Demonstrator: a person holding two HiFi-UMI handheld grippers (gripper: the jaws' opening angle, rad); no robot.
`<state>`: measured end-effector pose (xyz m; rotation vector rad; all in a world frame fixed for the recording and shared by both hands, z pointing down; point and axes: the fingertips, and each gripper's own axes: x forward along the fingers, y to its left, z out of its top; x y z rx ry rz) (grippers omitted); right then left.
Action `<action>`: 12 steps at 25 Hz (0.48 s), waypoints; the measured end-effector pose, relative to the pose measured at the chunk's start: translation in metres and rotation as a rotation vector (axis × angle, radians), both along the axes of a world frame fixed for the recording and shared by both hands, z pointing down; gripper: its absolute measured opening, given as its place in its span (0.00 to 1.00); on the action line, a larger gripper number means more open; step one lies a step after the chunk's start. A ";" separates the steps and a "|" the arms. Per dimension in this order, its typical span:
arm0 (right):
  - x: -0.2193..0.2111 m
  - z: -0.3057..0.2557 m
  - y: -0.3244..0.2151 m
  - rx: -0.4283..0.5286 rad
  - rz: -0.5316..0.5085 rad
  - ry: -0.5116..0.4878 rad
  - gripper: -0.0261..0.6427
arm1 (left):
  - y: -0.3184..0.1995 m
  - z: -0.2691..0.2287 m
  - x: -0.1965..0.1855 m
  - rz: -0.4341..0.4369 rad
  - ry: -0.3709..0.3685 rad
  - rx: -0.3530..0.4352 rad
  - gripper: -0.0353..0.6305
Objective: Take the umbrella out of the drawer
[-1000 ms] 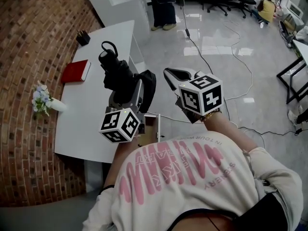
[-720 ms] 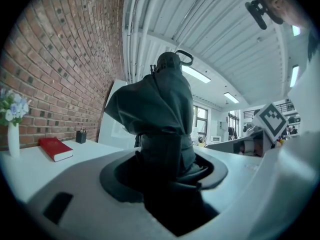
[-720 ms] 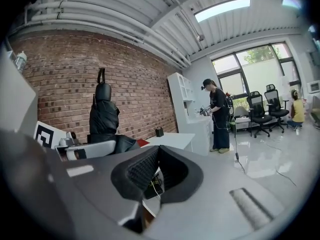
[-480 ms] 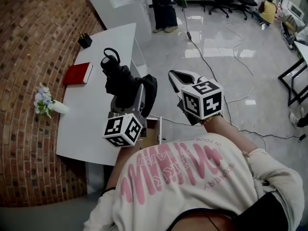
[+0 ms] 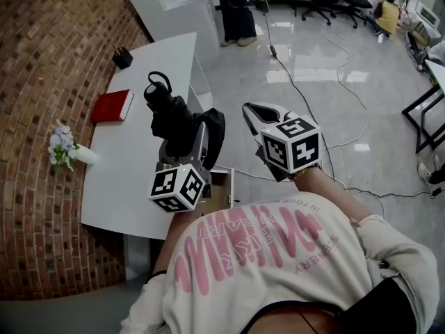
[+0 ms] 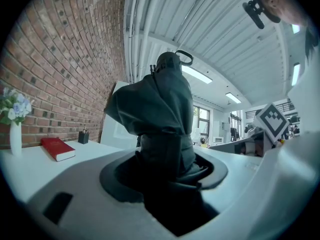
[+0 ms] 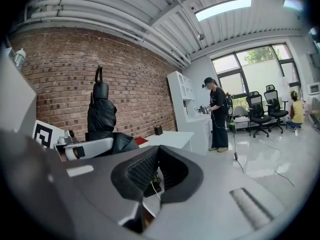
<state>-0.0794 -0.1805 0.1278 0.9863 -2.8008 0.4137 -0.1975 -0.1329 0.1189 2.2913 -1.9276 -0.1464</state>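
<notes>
A black folded umbrella [image 5: 169, 111] with a wrist loop at its top is held above the white table [image 5: 132, 165]. My left gripper [image 5: 195, 129] is shut on its lower part. In the left gripper view the umbrella [image 6: 161, 111] fills the middle and stands up out of the left gripper [image 6: 167, 171]. My right gripper [image 5: 253, 114] hangs beside it on the right, over the floor, shut with nothing in it. In the right gripper view the pads of the right gripper [image 7: 156, 156] meet at their tips, and the umbrella [image 7: 100, 111] is at the left. The open drawer [image 5: 221, 185] shows below the left gripper at the table's edge.
On the table lie a red book [image 5: 111, 106], a small vase of flowers [image 5: 67, 148] and a dark pen holder [image 5: 122, 56]. A brick wall [image 5: 42, 61] runs along the left. A person [image 5: 235, 9] stands at the back, and cables [image 5: 334, 103] trail across the shiny floor.
</notes>
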 end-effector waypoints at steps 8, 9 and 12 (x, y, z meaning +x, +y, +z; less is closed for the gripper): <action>-0.002 0.005 0.001 -0.010 0.000 0.013 0.06 | 0.002 0.003 -0.003 -0.001 0.005 -0.005 0.44; -0.002 0.005 0.001 -0.012 0.002 0.013 0.06 | 0.002 0.004 -0.003 -0.002 0.006 -0.005 0.44; -0.003 0.007 0.002 -0.018 0.004 0.014 0.06 | 0.003 0.005 -0.005 -0.006 0.009 -0.008 0.44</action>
